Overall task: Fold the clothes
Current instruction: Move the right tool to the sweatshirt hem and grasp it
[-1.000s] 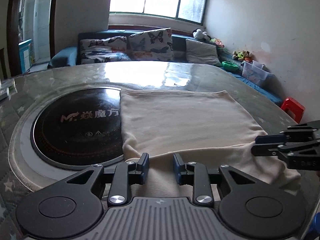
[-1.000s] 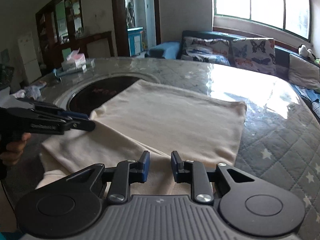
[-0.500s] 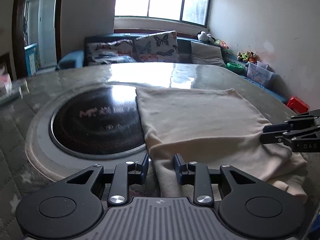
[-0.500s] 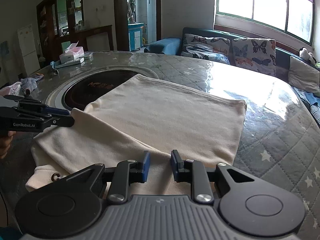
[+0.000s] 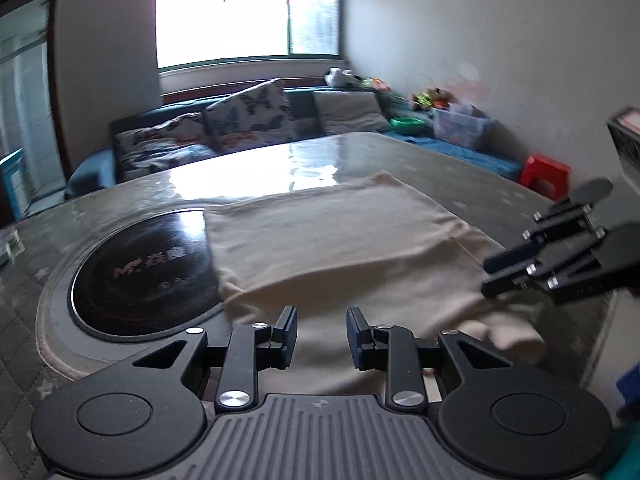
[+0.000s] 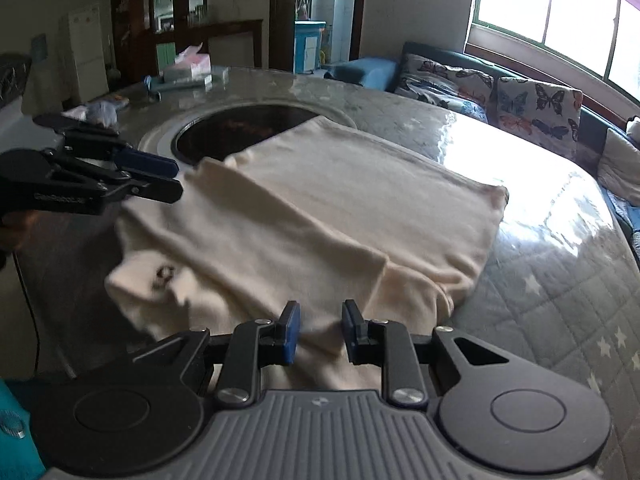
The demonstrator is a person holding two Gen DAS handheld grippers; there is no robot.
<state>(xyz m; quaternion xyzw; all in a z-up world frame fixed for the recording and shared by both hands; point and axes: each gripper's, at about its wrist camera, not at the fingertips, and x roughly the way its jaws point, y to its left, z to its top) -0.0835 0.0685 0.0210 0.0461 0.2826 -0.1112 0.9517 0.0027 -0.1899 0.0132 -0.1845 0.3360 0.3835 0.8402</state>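
Note:
A cream garment (image 5: 336,248) lies folded on the quilted table, its far part flat and a looser layer bunched at the near edge; it also shows in the right wrist view (image 6: 320,216). My left gripper (image 5: 322,336) is open and empty, raised over the garment's near left edge. My right gripper (image 6: 319,334) is open and empty, raised over the near right edge. Each gripper shows in the other's view: the right one (image 5: 490,278) and the left one (image 6: 176,180), both clear of the cloth.
A round black induction plate (image 5: 140,276) is set in the table (image 6: 560,280), partly under the garment's left side. A tissue box (image 6: 192,66) and small items sit at the table's far left. A sofa with butterfly cushions (image 5: 248,120) stands behind.
Both grippers have lifted up and back from the garment's near edge. The bunched lower layer now lies loose on the table.

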